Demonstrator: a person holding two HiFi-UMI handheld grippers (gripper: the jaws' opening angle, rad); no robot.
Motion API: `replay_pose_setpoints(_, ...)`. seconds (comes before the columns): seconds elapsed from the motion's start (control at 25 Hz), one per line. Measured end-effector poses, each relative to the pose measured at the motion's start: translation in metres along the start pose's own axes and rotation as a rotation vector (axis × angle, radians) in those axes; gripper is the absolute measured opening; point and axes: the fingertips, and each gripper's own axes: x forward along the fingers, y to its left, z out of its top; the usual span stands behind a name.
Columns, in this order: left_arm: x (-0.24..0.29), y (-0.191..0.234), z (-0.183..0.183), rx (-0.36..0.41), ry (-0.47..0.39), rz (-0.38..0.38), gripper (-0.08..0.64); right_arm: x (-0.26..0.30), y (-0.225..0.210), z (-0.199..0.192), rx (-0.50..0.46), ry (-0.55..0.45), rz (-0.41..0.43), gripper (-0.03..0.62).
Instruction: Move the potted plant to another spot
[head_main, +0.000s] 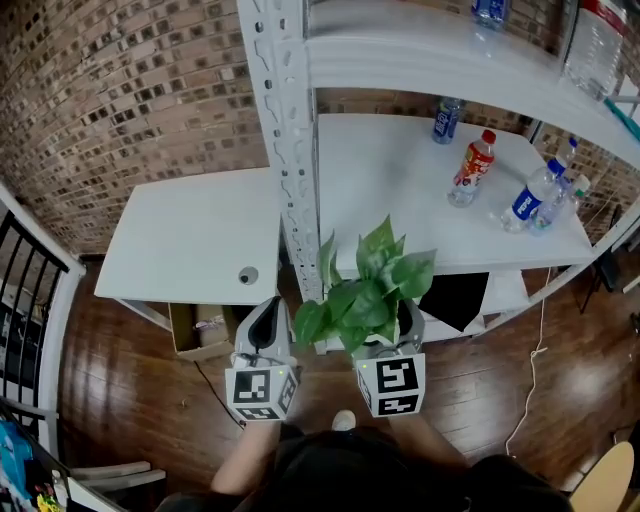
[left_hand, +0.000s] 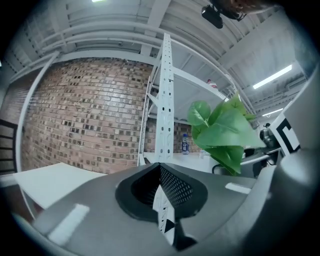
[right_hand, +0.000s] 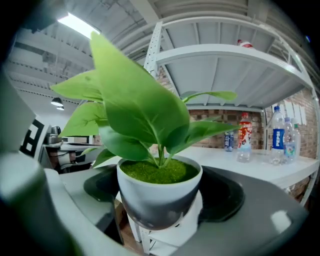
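The potted plant (head_main: 365, 295), broad green leaves in a white pot (right_hand: 159, 195), hangs above the wooden floor in front of the shelf unit. My right gripper (head_main: 380, 332) is shut on the pot, one jaw on each side of it in the right gripper view (right_hand: 160, 202). My left gripper (head_main: 268, 318) is just left of the plant, level, and holds nothing. In the left gripper view its jaws (left_hand: 161, 197) lie together, shut, and the plant's leaves (left_hand: 222, 132) show at the right.
A white metal shelf post (head_main: 290, 150) stands right ahead. The shelf board (head_main: 390, 200) behind it carries several bottles, one red (head_main: 472, 168). A white table (head_main: 190, 240) is at the left, with a cardboard box (head_main: 200, 330) under it.
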Motion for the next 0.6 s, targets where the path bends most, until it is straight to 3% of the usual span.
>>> replay_pose_setpoints(0.36,-0.037,0.094,0.009,-0.005,0.006,0.191,0.012,0.036,0.106,0.005,-0.006,0.001,0.203,0.476)
replay_pose_setpoints(0.6,-0.065,0.177,0.022,-0.01,-0.018,0.23,0.012,0.095,0.18,0.02,-0.022,-0.023,0.212,0.476)
